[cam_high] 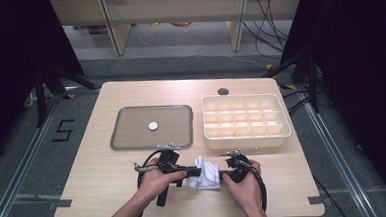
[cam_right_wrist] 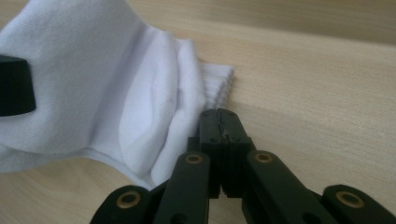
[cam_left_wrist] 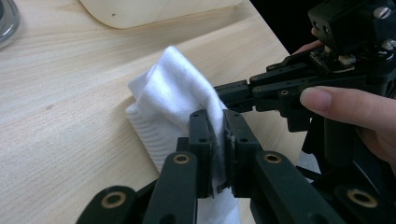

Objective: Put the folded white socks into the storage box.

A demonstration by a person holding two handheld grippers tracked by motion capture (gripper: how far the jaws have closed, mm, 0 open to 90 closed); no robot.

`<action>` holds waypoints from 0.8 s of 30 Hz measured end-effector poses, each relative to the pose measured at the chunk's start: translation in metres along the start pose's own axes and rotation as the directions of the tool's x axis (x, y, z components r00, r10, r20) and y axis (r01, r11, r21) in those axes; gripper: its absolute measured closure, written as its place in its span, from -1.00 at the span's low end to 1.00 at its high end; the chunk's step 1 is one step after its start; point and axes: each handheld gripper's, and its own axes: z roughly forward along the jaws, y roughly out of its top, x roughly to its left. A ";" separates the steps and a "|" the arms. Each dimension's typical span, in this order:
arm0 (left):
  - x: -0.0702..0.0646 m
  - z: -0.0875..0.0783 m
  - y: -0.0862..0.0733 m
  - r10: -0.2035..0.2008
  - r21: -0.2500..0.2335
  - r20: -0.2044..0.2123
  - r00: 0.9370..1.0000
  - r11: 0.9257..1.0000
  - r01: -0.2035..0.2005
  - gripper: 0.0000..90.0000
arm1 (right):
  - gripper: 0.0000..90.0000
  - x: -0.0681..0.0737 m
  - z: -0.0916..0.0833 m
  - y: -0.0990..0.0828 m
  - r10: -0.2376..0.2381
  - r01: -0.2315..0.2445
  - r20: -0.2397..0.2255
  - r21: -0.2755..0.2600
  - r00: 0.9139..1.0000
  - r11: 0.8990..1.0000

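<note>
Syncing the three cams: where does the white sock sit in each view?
High view: white sock at near table edge, between both hands.
Left gripper view: centre, rising from the left claw, whose jaws pinch it.
Right gripper view: left half, beside the right claw, whose jaws are together; cloth between them cannot be told.
Shared landmark: the sock's ribbed cuff on the wooden table.

The high view looks forward and down from above the person's side onto the whole wooden table (cam_high: pixel 109 168), far enough to take in the floor beyond. The left gripper view rides low and close, looking along its jaws across the tabletop toward the other gripper. The right gripper view sits closer still, just above the wood. All three share the white cloth (cam_high: pixel 207 173) (cam_left_wrist: pixel 173 93) (cam_right_wrist: pixel 93 84).
</note>
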 end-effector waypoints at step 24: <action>-0.001 0.004 0.002 0.013 -0.001 -0.016 1.000 1.000 -0.013 0.83 | 0.99 0.011 0.004 -0.001 -0.046 0.046 -0.009 -0.002 0.999 0.999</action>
